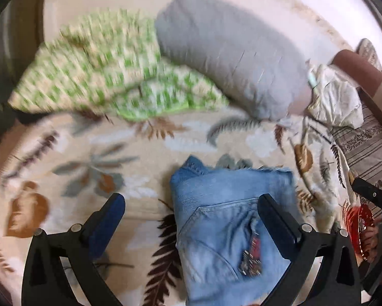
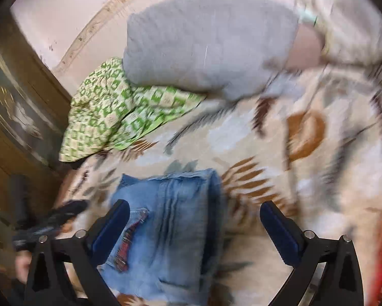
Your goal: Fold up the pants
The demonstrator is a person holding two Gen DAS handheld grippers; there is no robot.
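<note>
My left claw (image 1: 191, 211) is spread wide with nothing pinched: its 2 blue-padded fingers (image 1: 109, 219) stand far apart above the bed. Below it, the folded light-blue jeans (image 1: 229, 229) lie flat on the leaf-print bedspread (image 1: 88, 153), filling the view from the centre toward 5 o'clock, the back pocket with its red patch (image 1: 252, 257) facing up. The finger at 4 o'clock overlaps the denim in the picture; I cannot tell whether it touches.

My right claw (image 2: 194, 219) is likewise spread, gripping nothing. From its camera the jeans (image 2: 170, 224) sit from the centre toward 7 o'clock, the frayed hem edge at the far end, the finger at 8 o'clock crossing over the fabric beside the red patch (image 2: 128, 244).

Toward 12 o'clock in both views a grey pillow (image 1: 231, 51) lies against the wall, its end resting on a crumpled green-and-cream checked cloth (image 1: 101, 68) at 10 o'clock. Both pictures are motion-blurred.
</note>
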